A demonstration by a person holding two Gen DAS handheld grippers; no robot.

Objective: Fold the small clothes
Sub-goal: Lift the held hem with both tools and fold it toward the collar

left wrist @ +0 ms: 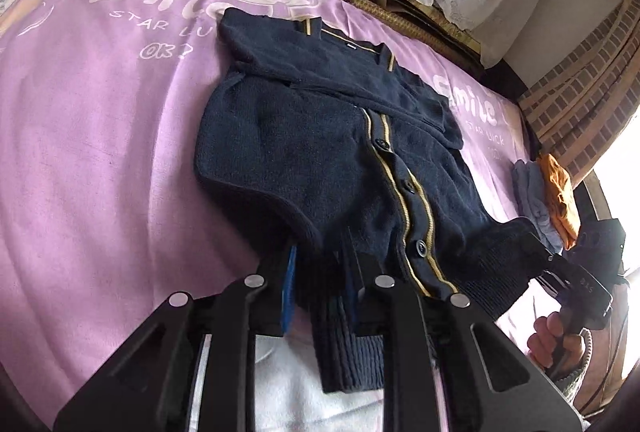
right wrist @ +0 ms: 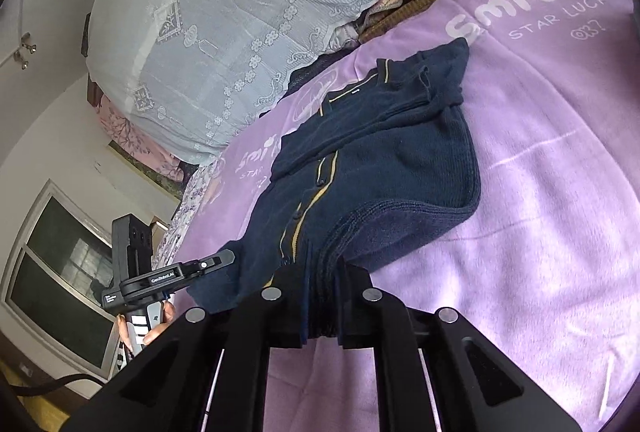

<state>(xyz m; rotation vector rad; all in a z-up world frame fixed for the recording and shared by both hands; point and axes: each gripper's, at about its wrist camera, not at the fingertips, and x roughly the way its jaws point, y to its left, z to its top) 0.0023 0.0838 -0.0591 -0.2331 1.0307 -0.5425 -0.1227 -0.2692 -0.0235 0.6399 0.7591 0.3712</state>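
1. Across the middle of the purple blanket [left wrist: 100,152] we saw the navy cardigan [left wrist: 320,160] lying front up, collar toward the far edge, both sleeves already folded across the chest.
2. Near the blanket's right edge, in the left wrist view, sat a small heap of other clothes [left wrist: 548,200], grey and orange.
3. We judged the task partly done: the bottom-to-collar fold remained.
4. Our left gripper [left wrist: 320,284] had its jaws pinched on one corner of the ribbed hem [left wrist: 348,352], lifted off the blanket.
5. Our right gripper [right wrist: 322,300] pinched the hem's other corner likewise.
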